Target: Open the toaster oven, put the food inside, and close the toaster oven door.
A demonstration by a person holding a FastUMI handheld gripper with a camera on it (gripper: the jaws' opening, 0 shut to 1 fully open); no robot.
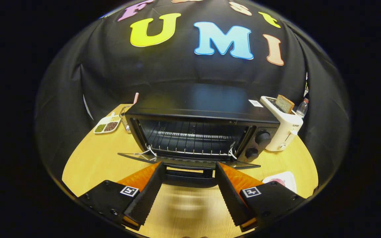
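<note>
Your gripper (189, 168) spread wide, gripping nothing, fingers flanking the door handle (187, 172) | toaster oven (197, 132) door (177, 161) lies flat, rack exposed for loading | food likely the plate (284, 180) beside your right finger
</note>
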